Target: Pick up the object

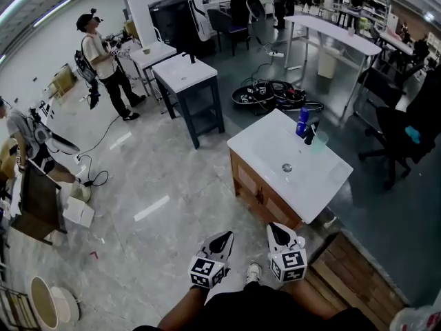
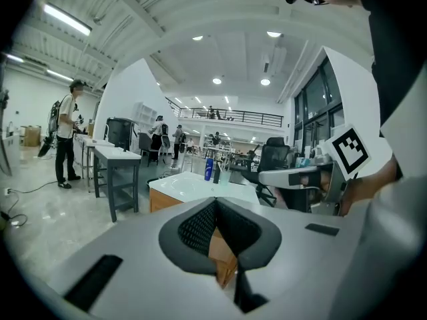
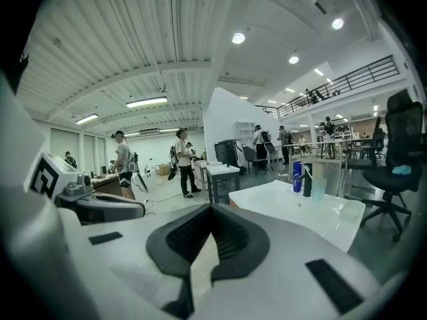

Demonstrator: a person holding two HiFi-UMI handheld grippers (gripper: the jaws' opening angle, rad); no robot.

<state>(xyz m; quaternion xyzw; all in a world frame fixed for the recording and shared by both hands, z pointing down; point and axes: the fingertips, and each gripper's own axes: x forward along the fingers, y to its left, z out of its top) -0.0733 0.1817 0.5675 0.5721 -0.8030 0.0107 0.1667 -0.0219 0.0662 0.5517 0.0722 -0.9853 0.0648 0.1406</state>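
A white washbasin top (image 1: 265, 147) on a wooden cabinet stands ahead of me. At its far corner are a blue bottle (image 1: 302, 121), a black tap-like piece (image 1: 310, 134) and a pale green cup (image 1: 320, 142). The bottle (image 2: 209, 169) shows far off in the left gripper view, and the bottle (image 3: 297, 177) and cup (image 3: 318, 189) show in the right gripper view. My left gripper (image 1: 220, 241) and right gripper (image 1: 278, 232) are held low near my body, well short of the basin. The left gripper (image 2: 215, 202) and right gripper (image 3: 211, 209) are both shut with nothing between the jaws.
A dark side table with a white top (image 1: 185, 74) stands beyond the basin. Cables and black gear (image 1: 272, 94) lie on the floor, with an office chair (image 1: 393, 133) to the right. Wooden planks (image 1: 351, 281) are at my right foot. A person (image 1: 103, 61) stands far left.
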